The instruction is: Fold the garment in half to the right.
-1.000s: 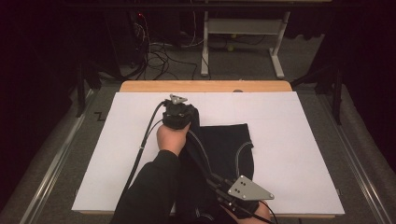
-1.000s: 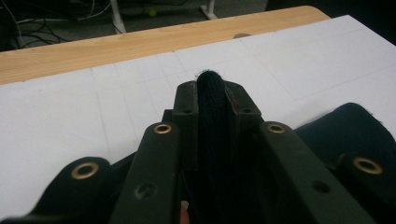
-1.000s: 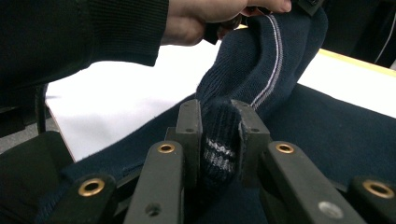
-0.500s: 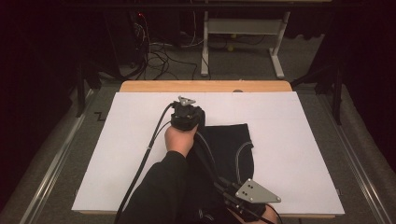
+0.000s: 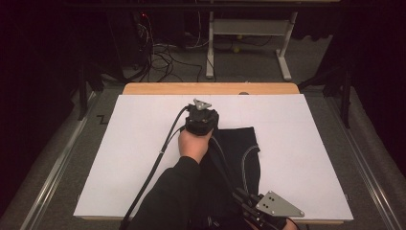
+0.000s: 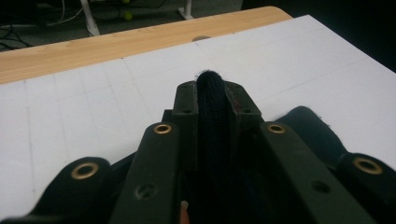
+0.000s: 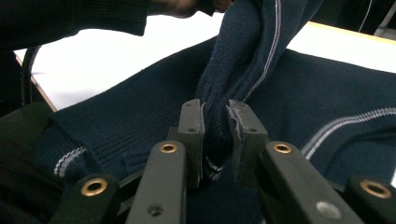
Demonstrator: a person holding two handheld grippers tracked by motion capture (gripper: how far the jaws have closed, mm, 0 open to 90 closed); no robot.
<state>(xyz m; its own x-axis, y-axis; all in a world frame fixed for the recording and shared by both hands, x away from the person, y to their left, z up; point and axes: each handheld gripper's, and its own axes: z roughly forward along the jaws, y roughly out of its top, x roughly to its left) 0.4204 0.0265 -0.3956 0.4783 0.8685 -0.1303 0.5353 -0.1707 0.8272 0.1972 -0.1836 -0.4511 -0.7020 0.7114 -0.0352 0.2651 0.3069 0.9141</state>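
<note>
Right gripper view: a fold of the navy knitted sweater (image 7: 327, 98) stands pinched between the right gripper (image 7: 215, 122)'s two pads.

The jaws, just closing a little further, leave a narrow gap packed with ribbed knit, white-striped cloth rising from them toward the other hand. In the left gripper view the left gripper (image 6: 212, 100) clamps another dark fold, which pokes out just past its nearly closed fingertips. From above, the sweater (image 5: 249, 143) lies on the white sheet (image 5: 143, 143) covering the table (image 5: 158, 89), left gripper (image 5: 202, 106) at its far edge, right gripper (image 5: 245, 201) at the near edge.
</note>
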